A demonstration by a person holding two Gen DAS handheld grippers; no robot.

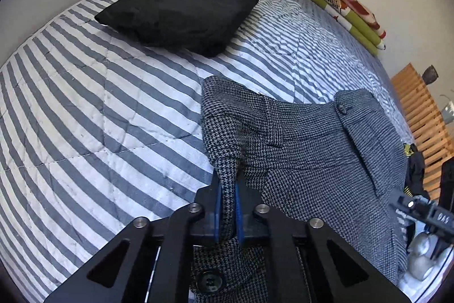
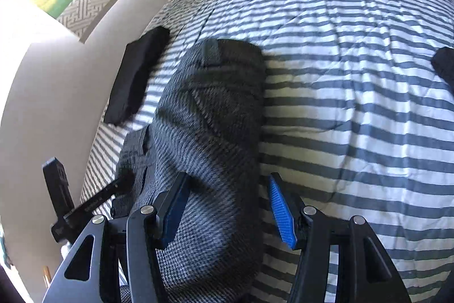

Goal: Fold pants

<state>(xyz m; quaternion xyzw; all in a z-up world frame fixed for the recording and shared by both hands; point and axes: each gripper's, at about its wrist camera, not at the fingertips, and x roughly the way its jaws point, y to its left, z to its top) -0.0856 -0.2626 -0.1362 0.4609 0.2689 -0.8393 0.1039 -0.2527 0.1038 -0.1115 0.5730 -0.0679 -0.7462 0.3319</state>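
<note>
Grey houndstooth pants (image 1: pixel 298 149) lie bunched on the striped bed cover (image 1: pixel 99 104), waistband and button facing away. My left gripper (image 1: pixel 228 183) is shut on a raised fold of the waist fabric, pinched between its blue pads. In the right wrist view the pants (image 2: pixel 210 115) run forward as a thick folded bundle. My right gripper (image 2: pixel 227 183) stands open over that bundle; the cloth touches the left pad (image 2: pixel 178 203), while the right pad (image 2: pixel 281 209) is clear of it. The left gripper (image 2: pixel 85 203) shows at the pants' left edge.
A folded black garment (image 1: pixel 181 7) lies further back on the bed near the wall, also seen as the black garment (image 2: pixel 136 75). A rolled green and red blanket (image 1: pixel 340 4) sits along the wall. Wooden slats (image 1: pixel 425 115) stand beyond the bed's right edge.
</note>
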